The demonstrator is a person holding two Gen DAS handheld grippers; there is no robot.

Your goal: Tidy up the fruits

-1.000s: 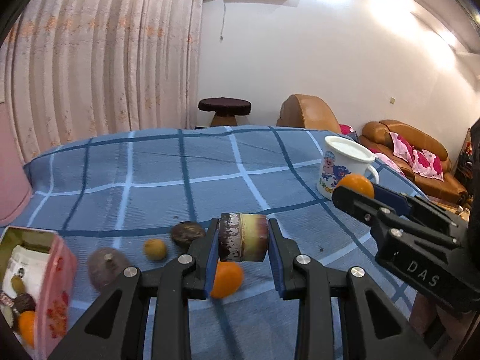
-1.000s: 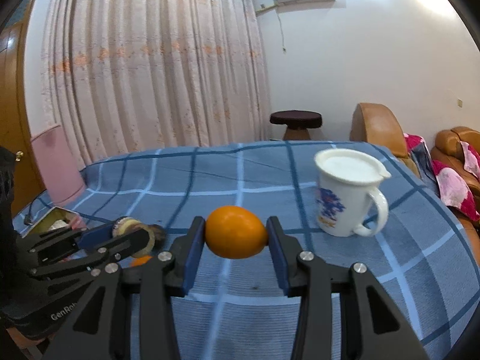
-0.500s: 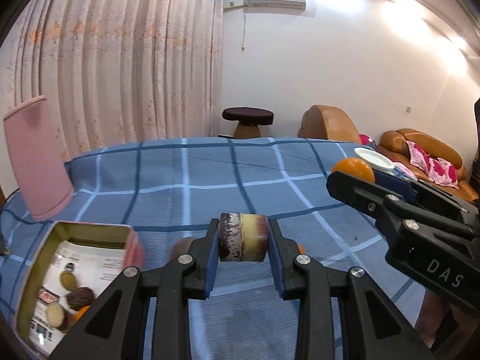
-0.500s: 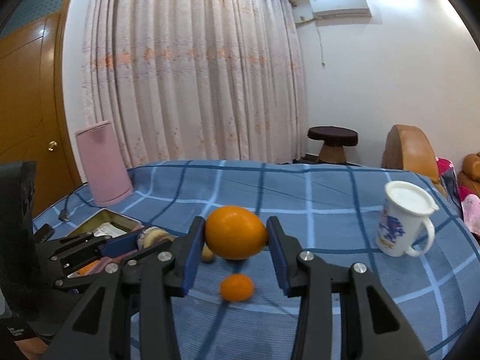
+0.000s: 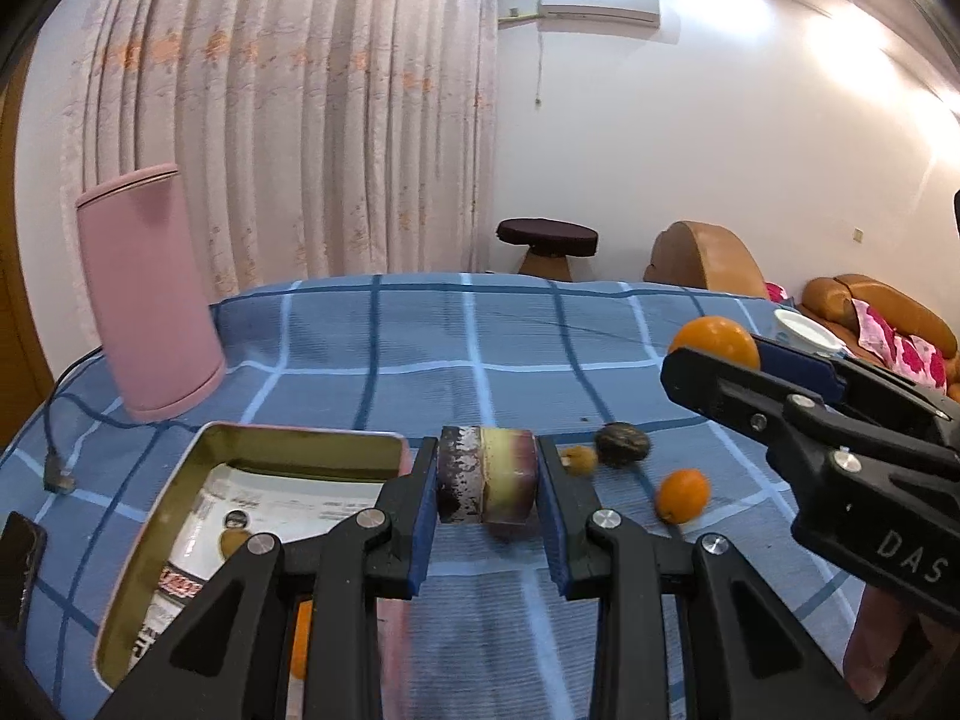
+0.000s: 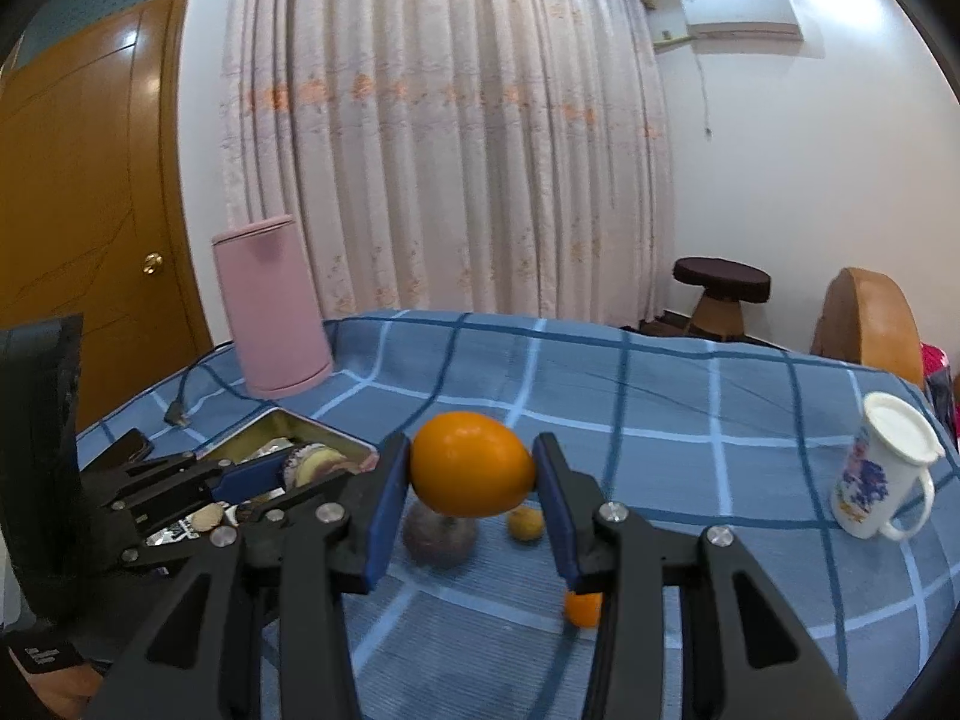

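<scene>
While both grippers hang above the blue checked cloth (image 5: 480, 348), each pinches a fruit. Left gripper (image 5: 487, 486): 2 blue pads pressed on a short cane-like chunk (image 5: 486, 477), dark purple at 1 end, just right of the open tin (image 5: 180, 534), which holds a few fruits. Right gripper (image 6: 472, 474): clamped on a large orange (image 6: 472, 463), above loose fruit. On the cloth: small orange (image 5: 682, 495), dark wrinkled fruit (image 5: 622, 444), small yellow fruit (image 5: 579, 459). Pink canister (image 5: 150, 294) far left; white mug (image 6: 882, 474) far right.
</scene>
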